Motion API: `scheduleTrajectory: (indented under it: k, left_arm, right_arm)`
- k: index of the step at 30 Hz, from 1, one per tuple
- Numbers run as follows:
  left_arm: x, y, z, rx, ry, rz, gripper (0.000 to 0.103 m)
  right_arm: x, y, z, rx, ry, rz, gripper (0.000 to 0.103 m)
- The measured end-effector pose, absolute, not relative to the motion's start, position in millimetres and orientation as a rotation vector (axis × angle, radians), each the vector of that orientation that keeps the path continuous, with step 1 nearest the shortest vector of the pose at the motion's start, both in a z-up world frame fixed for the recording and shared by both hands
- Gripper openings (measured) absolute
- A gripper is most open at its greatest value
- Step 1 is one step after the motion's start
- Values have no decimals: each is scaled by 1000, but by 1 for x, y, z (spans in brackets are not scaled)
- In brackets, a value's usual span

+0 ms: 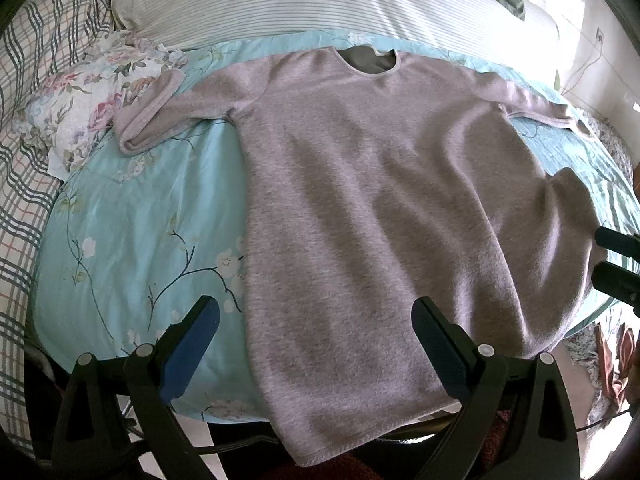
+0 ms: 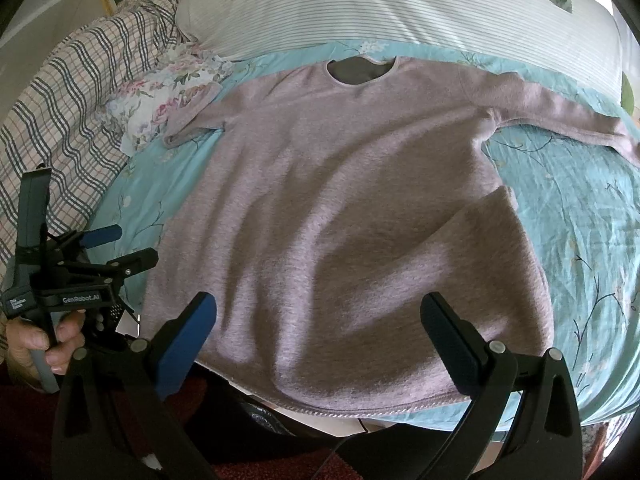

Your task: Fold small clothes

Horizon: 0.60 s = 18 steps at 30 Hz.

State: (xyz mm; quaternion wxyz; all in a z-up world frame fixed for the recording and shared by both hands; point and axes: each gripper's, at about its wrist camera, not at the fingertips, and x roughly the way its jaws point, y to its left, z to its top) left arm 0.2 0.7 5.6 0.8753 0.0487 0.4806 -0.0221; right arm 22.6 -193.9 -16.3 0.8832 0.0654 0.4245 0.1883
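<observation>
A mauve long-sleeved fleece top [image 1: 360, 208] lies spread flat on a turquoise floral bedspread [image 1: 140, 216], neck away from me, hem hanging over the near edge. It also shows in the right wrist view [image 2: 340, 216]. Its left sleeve [image 1: 156, 116] is bent back on itself; its right sleeve [image 2: 560, 116] lies stretched out. My left gripper [image 1: 316, 328] is open and empty above the hem's left part. My right gripper [image 2: 320, 320] is open and empty above the hem's middle. The left gripper also shows at the left of the right wrist view [image 2: 128, 246].
A striped pillow [image 1: 320, 4] lies behind the top. A floral cloth [image 1: 88, 100] and a plaid blanket [image 1: 32, 120] lie at the left. The bed's near edge [image 2: 440, 416] drops to the floor just under the grippers.
</observation>
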Motion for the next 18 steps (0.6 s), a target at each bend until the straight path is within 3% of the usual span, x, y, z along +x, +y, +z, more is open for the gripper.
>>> scheduleTrajectory:
  k: [18]
  left_arm:
    - [10,-4,4,115,1004,-44,97]
  right_arm:
    - [24,-202,-16,58,848,332,102]
